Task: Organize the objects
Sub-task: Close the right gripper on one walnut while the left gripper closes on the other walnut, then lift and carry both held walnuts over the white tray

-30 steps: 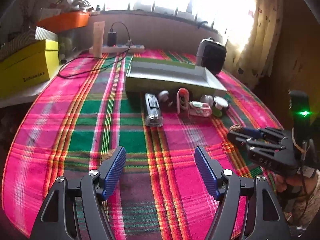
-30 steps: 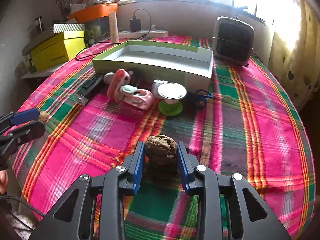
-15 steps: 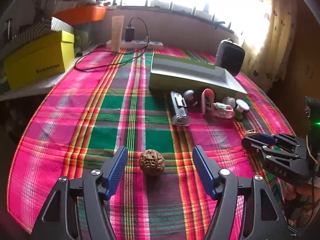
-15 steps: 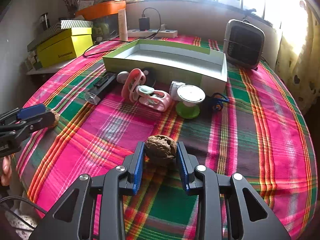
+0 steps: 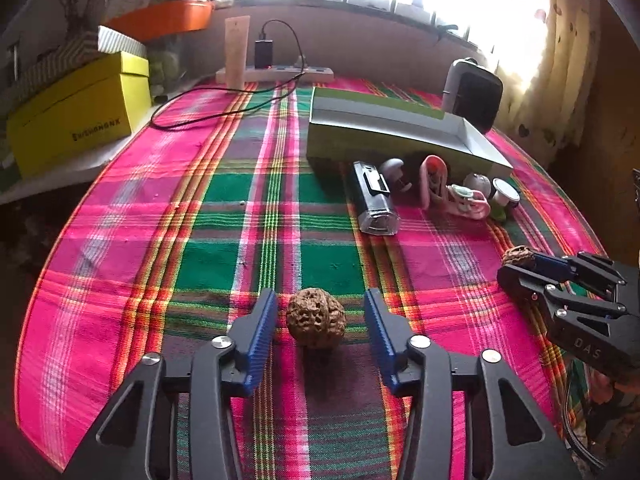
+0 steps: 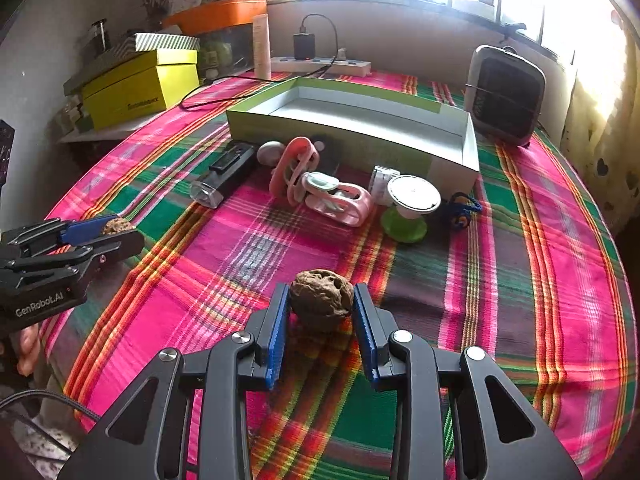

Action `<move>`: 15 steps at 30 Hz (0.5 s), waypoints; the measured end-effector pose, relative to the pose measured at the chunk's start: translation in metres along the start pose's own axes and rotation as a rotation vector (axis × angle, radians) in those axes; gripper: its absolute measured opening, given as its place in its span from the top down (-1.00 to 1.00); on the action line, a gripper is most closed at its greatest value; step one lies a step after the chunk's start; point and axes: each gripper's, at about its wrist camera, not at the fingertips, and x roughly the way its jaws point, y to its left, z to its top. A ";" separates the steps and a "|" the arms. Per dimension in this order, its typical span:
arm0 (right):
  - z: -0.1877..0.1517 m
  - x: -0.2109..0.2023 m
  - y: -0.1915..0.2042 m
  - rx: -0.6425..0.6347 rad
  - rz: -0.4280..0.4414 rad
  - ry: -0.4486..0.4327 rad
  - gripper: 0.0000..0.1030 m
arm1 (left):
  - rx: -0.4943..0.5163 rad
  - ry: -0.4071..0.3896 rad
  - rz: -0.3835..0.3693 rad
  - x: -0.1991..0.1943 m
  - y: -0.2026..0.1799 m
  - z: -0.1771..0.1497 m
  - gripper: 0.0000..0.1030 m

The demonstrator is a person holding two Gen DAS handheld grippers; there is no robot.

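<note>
A brown walnut (image 5: 315,317) lies on the plaid cloth between the fingers of my left gripper (image 5: 320,320), which is open around it without touching. My right gripper (image 6: 322,312) is shut on a second walnut (image 6: 322,298) and holds it above the cloth; it also shows in the left wrist view (image 5: 520,266). An open green-and-white box (image 6: 452,168) stands at the back. In front of it lie a black flashlight (image 5: 374,200), pink clips (image 6: 320,184), a white-topped green spool (image 6: 412,208) and a small blue item (image 6: 460,210).
A yellow box (image 5: 76,116) stands at the left edge. A power strip with charger and black cable (image 5: 280,72) lies at the back. A small dark heater (image 6: 506,96) stands at the back right. Curtains hang on the right.
My left gripper moved forward until the walnut on the cloth came between its fingers, and its jaws narrowed. My right gripper kept its walnut and rose slightly.
</note>
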 end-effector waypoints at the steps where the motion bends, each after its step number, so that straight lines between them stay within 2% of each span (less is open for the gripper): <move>1: 0.000 0.000 0.000 0.000 0.000 0.000 0.36 | -0.002 -0.001 -0.002 0.000 0.001 0.000 0.22; 8: 0.000 0.001 0.002 -0.002 0.002 0.002 0.36 | 0.008 -0.003 0.021 0.001 0.001 0.000 0.47; 15: 0.001 0.001 0.004 0.002 0.003 0.001 0.36 | 0.009 -0.001 0.013 0.003 0.002 0.001 0.47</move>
